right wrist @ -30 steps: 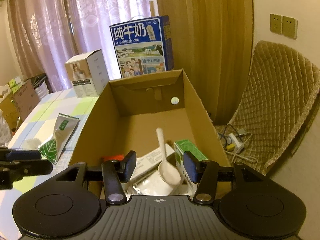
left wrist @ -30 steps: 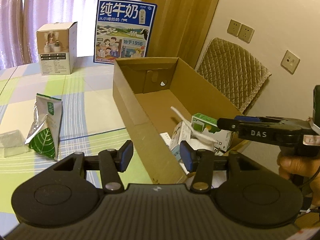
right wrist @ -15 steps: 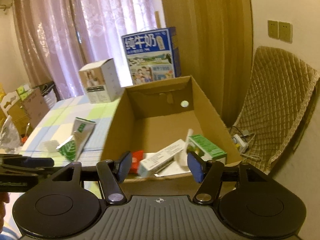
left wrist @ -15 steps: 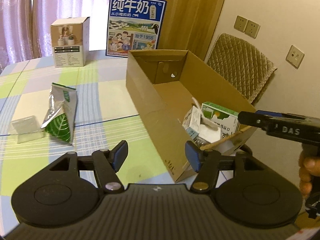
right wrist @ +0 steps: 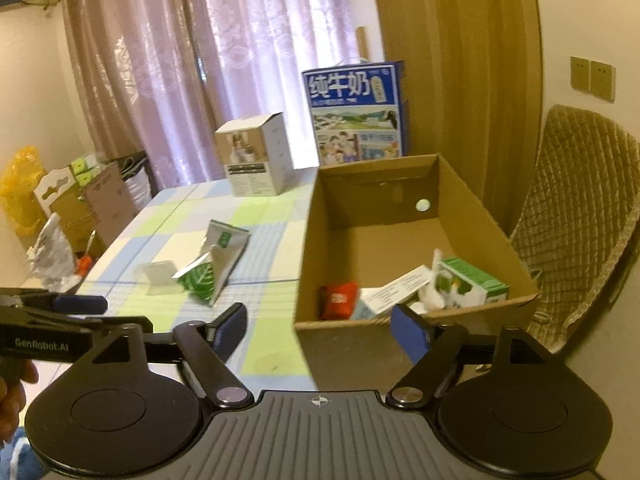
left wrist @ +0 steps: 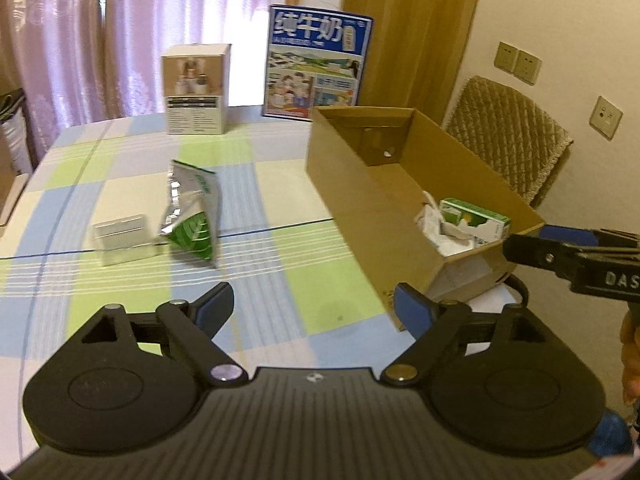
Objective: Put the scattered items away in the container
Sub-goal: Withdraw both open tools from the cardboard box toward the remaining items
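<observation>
Checked tablecloth, box at right edge. Pouch and clear tub lie left of box, touching. Pouch likely light, crinkly, slippery: pinch top seam. Left gripper and right gripper just opened wide, jaws apart, empty.

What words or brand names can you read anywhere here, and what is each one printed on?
"纯牛奶": blue milk carton case at the back of the table.
"GenRobot.AI": side of the left gripper.
"DAS", cut off by the frame edge: side of the right gripper.
White product box, green foil pouch, cartons in the cardboard box: print too small or blurred.
</observation>
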